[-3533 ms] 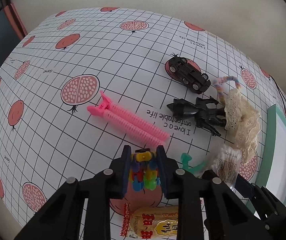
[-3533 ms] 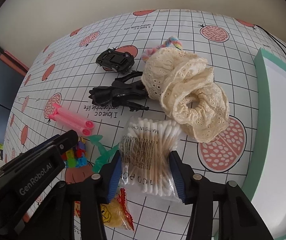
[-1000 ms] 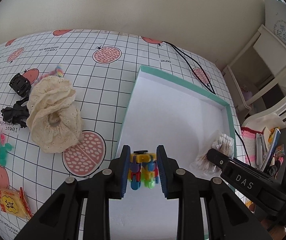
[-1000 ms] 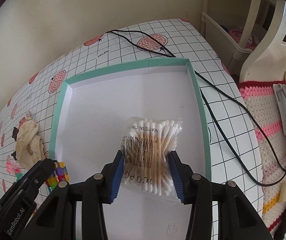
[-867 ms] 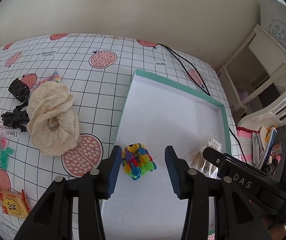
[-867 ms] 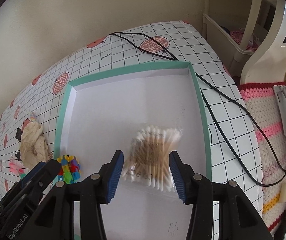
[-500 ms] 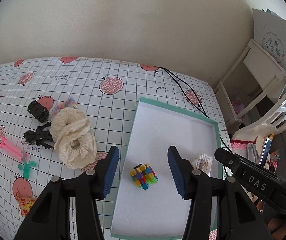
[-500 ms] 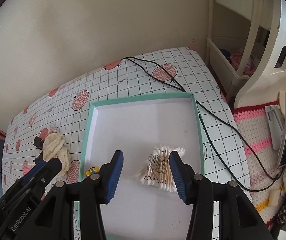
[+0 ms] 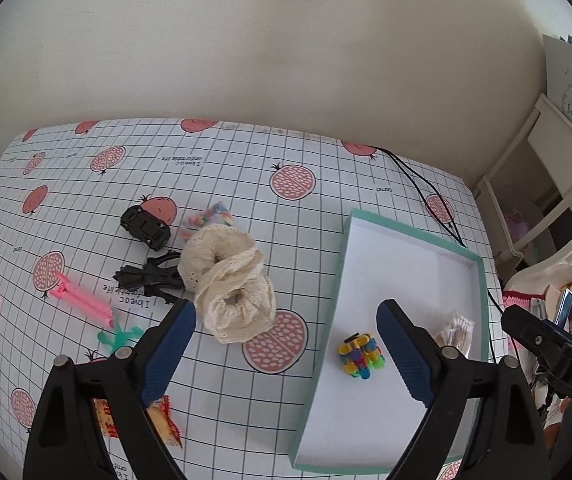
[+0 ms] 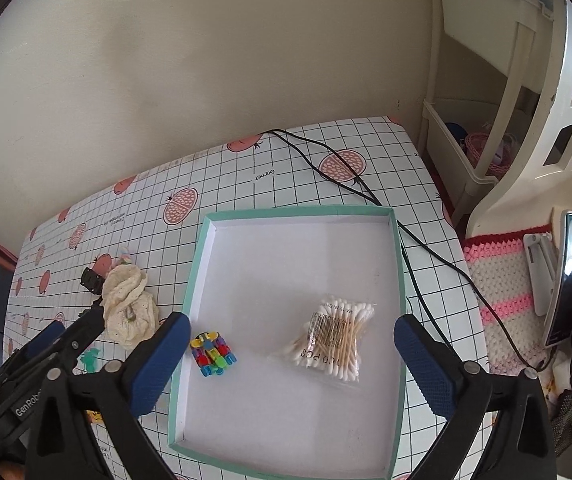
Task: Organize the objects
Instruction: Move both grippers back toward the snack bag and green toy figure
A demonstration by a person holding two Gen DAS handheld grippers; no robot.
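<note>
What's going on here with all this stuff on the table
A person is sorting small items into a teal-rimmed box. The colourful block toy and the bag of cotton swabs already lie inside it. Both the left tongs and the right tongs are open and empty above the table. The cream scrunchie and black toy car wait outside.

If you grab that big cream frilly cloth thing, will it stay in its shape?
Probably not. The cream lace scrunchie lies in soft, crumpled folds on the grid tablecloth, so it would likely squash and droop. It looks light and unlikely to roll.
</note>
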